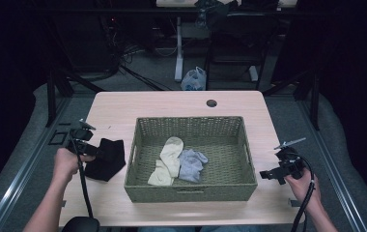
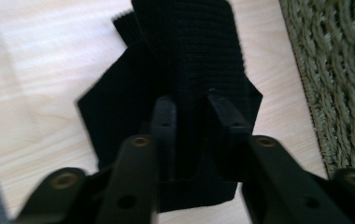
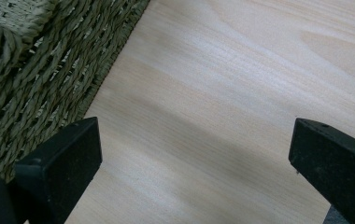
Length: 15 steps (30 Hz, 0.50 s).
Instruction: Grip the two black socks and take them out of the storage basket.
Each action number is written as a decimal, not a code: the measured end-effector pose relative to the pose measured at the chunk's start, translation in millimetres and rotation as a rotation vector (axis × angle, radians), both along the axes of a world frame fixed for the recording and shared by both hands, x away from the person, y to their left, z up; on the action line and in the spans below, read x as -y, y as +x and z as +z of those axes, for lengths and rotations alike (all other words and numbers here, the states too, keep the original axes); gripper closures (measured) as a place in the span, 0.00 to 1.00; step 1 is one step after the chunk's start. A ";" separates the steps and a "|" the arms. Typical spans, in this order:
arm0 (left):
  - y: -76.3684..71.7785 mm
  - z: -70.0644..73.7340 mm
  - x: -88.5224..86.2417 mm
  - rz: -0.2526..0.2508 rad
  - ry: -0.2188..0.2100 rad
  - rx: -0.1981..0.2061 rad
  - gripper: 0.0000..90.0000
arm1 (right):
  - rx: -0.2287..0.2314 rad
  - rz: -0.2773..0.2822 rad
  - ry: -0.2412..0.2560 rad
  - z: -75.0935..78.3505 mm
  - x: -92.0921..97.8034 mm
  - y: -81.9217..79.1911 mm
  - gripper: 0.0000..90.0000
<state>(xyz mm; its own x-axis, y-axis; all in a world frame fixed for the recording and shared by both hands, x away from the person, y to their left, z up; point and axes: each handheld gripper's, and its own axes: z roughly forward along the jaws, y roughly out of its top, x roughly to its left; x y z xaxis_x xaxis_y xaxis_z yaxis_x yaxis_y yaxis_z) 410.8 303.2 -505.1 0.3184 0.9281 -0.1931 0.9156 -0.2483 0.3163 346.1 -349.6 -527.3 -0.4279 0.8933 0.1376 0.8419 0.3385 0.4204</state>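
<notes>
A black sock lies folded on the wooden table, left of a woven green basket. My left gripper is down on the sock's left part. In the left gripper view its jaws stand close together with a ridge of the black sock pinched between them. Inside the basket lie a cream sock and a grey-blue sock. My right gripper hovers right of the basket, open, over bare table with nothing between its jaws.
The basket wall stands close to the right gripper's left jaw. The table has a cable hole at the back. Beyond the table are desk legs, a chair and a plastic bag on the floor.
</notes>
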 end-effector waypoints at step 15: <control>-32.3 32.5 3.6 0.027 0.004 0.151 0.05 | 0.002 -0.007 0.000 1.1 0.5 -0.6 0.02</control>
<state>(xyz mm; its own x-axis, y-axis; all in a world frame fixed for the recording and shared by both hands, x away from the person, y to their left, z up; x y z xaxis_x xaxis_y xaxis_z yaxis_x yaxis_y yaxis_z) 378.6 299.6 -472.6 0.3188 0.9372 -0.1416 0.8639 -0.2259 0.4502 345.4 -350.2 -526.2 -0.4215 0.8964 0.1372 0.8435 0.3321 0.4222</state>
